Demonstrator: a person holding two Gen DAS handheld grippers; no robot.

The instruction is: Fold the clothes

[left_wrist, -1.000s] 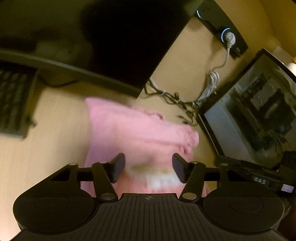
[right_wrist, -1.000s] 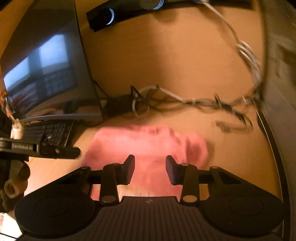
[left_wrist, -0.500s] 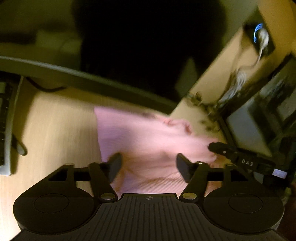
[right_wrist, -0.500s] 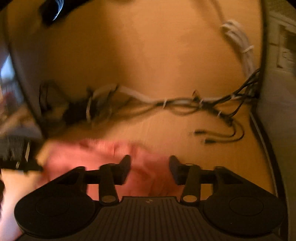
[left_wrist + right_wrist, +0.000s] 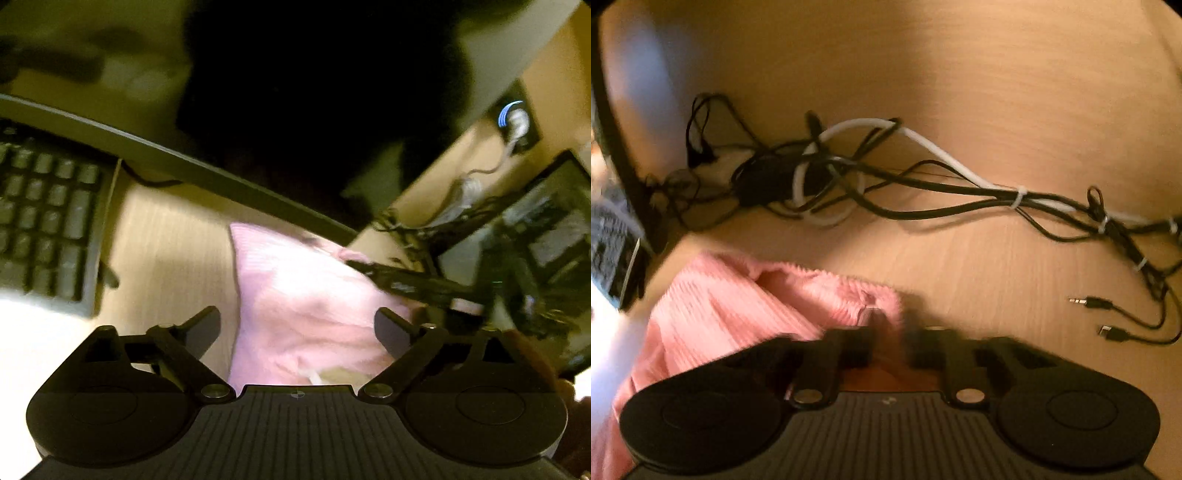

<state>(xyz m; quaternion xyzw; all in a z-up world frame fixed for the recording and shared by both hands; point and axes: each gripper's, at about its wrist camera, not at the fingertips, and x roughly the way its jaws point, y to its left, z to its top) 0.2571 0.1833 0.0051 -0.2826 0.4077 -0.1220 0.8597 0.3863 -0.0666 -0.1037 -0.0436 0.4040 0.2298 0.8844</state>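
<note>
- The pink garment (image 5: 306, 306) is lying bunched on the wooden desk (image 5: 166, 236), between a keyboard on one side and a monitor on the other.
- In the right wrist view the garment (image 5: 738, 306) is showing ribbed fabric, with its upper edge folded over and rumpled.
- The right gripper (image 5: 886, 332) is sitting at the garment's far corner with its jaws drawn together; they have just been closing. A bit of pink cloth is showing right at the fingertips, so it is looking pinched there, though motion blur is hiding the contact.
- The left gripper (image 5: 297, 328) is hovering over the near part of the garment with its jaws spread wide; they have just been opening. The cloth is lying beneath the gap and neither finger is pressing on it.
- In the left wrist view the right gripper (image 5: 406, 284) is appearing as a dark bar reaching in across the garment's far edge.
- The keyboard (image 5: 44, 221) is lying near the garment, apart from it.
- A dark monitor (image 5: 295, 92) is standing behind the garment, its lower edge running across the desk.
- A second monitor (image 5: 546, 243) is standing beyond the right gripper.
- A tangle of black and white cables (image 5: 849, 177) is lying on the desk (image 5: 960, 74) behind the garment, well apart from it, with loose plugs (image 5: 1097, 314) trailing beside.
</note>
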